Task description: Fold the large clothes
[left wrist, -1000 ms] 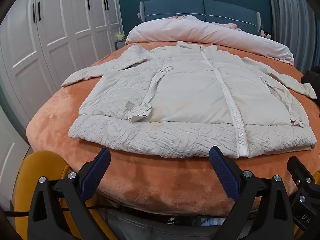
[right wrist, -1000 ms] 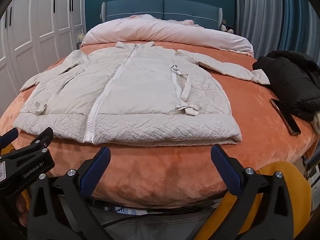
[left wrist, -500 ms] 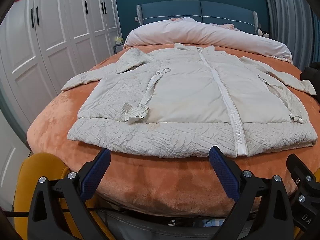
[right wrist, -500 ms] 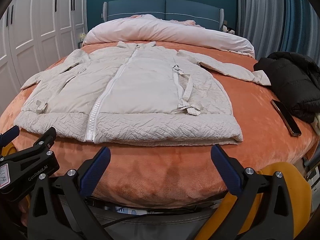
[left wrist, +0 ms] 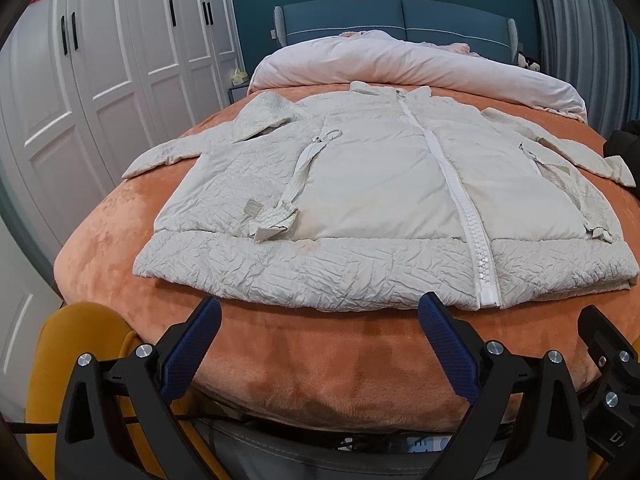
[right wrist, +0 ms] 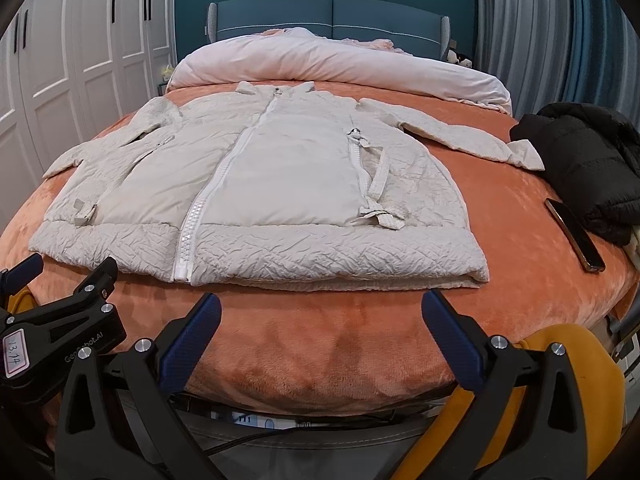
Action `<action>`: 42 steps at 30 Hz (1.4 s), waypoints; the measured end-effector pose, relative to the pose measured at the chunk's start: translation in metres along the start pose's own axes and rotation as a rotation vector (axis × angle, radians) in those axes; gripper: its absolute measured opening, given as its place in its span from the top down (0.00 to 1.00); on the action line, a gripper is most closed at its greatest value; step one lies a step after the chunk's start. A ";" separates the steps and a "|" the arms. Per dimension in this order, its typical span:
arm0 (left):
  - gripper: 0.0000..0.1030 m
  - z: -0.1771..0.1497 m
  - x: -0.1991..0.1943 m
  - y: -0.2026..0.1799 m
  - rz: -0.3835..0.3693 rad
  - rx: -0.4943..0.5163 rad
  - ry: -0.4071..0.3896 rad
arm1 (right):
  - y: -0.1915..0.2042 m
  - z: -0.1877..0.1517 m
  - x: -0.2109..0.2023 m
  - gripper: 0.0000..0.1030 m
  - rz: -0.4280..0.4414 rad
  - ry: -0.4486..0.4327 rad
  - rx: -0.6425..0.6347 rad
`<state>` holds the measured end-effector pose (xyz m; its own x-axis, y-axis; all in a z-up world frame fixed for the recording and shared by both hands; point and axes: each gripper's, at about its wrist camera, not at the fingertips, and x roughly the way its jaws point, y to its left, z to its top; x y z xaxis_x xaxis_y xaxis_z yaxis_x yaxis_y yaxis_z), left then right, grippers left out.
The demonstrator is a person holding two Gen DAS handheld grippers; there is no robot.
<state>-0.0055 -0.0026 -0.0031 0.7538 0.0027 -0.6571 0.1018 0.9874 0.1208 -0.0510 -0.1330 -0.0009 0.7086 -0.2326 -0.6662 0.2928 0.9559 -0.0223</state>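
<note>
Lying flat on bed (left wrist: 100,248): cream coat (left wrist: 372,188)

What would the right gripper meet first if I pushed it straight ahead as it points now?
Most likely the near hem of the cream jacket, lying flat on the orange bedspread. The right gripper is open and empty; if it points low, the bedspread's front edge might come first.

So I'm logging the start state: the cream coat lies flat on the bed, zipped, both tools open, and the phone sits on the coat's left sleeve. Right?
Not quite. The phone lies on the orange blanket beside the black jacket, apart from the coat, as the right wrist view shows. The rest holds.
</note>
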 end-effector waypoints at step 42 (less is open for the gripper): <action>0.07 -0.004 -0.002 -0.005 -0.017 0.026 -0.012 | 0.007 -0.004 0.004 0.05 0.014 0.006 -0.022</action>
<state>-0.0097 -0.0070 -0.0054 0.7593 -0.0159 -0.6505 0.1316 0.9828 0.1295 -0.0489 -0.1268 -0.0061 0.7086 -0.2177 -0.6711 0.2685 0.9629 -0.0289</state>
